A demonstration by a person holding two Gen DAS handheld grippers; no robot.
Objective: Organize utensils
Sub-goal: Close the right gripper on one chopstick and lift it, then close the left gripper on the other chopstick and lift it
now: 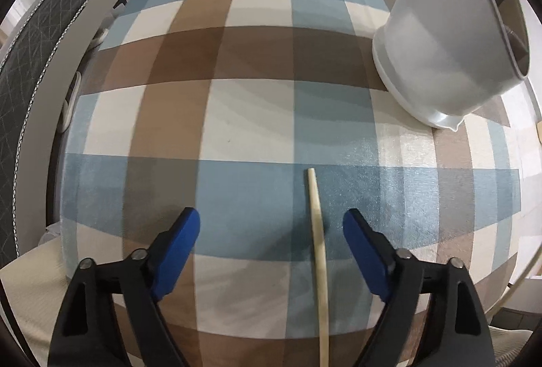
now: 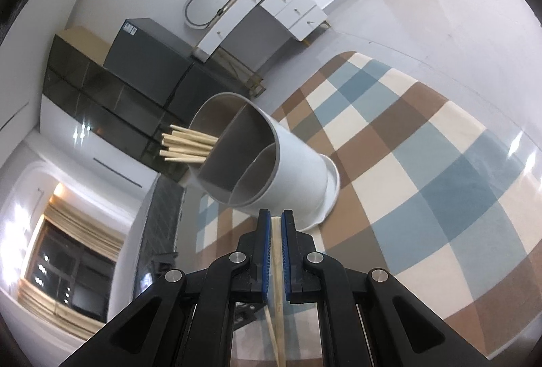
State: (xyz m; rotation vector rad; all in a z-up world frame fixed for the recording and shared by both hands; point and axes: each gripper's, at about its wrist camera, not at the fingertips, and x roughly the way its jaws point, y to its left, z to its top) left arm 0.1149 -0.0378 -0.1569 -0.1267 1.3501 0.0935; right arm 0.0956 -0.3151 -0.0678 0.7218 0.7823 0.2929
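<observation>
A checked cloth (image 1: 257, 116) in blue, brown and cream covers the desk in both views. A white utensil holder (image 1: 437, 38) stands on it, seen at the upper right of the left wrist view and at the centre of the right wrist view (image 2: 271, 164); its inside is split by partitions into compartments. A bundle of pale chopsticks (image 2: 189, 143) is seen in one compartment, their ends sticking out past the rim.

Beyond the desk, a dark cabinet (image 2: 101, 96), a grey box (image 2: 145, 48) on top of it and a white set of drawers (image 2: 288, 8) are seen against the wall. A dark patterned chair back (image 1: 37, 62) lies along the left edge of the left wrist view.

The left claw (image 1: 271, 224) is pointed steeply down at the cloth with its blue pads well apart. A single chopstick (image 1: 318, 231) lies on the cloth between them, nearer the right-hand pad and not touched by either.

The right claw (image 2: 276, 218) is angled down toward the holder, just before its base, and is tilted in roll. Its pads are closed on a held chopstick (image 2: 277, 252), whose tip shows between them. A second thin stick appears lower down beside it; whether it is gripped cannot be told. The lower ends of the sticks are cut off by the frame in both views.
</observation>
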